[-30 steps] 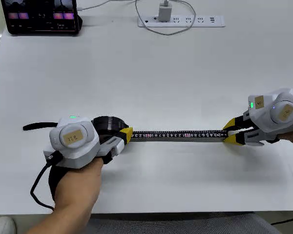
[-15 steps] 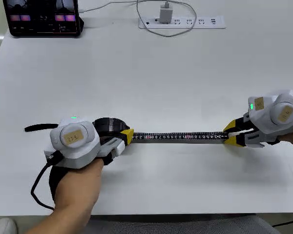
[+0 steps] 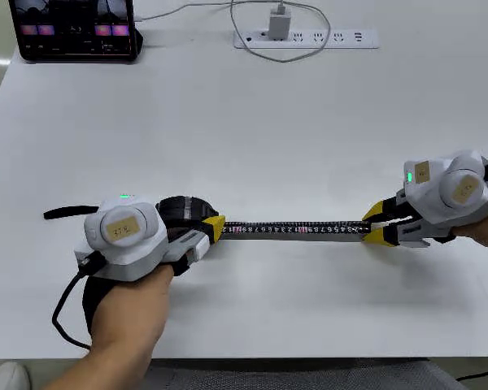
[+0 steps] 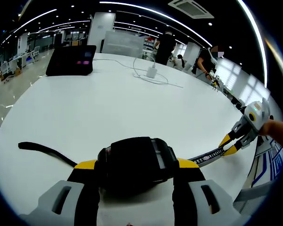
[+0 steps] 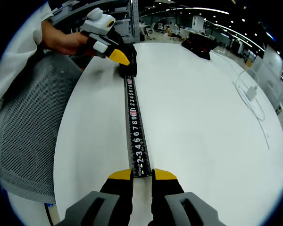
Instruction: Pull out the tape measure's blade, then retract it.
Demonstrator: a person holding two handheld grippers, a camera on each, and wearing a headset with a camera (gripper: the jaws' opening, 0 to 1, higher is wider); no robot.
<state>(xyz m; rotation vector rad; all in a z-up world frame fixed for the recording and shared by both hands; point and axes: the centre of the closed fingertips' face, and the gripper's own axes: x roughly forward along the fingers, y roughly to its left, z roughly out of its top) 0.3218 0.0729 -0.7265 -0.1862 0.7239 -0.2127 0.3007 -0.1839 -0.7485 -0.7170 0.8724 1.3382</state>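
White workbench (image 3: 268, 122): left hand-held gripper (image 4: 137, 165) clamped on tape measure (image 3: 179, 210), right hand-held gripper (image 5: 142, 174) pinching blade (image 5: 133, 127)

White table (image 3: 252, 138). Tablet (image 3: 73, 28) at 11 o'clock; power strip (image 3: 333, 37) at 12. Tape measure (image 3: 179, 208) at 8, strap (image 3: 65, 213) at 9, blade (image 3: 297, 229) out toward 4.

Tip of blade (image 5: 134, 127) — hidden between right hand-held gripper's (image 5: 141, 174) jaws; tablet (image 3: 73, 32) cut at top edge.
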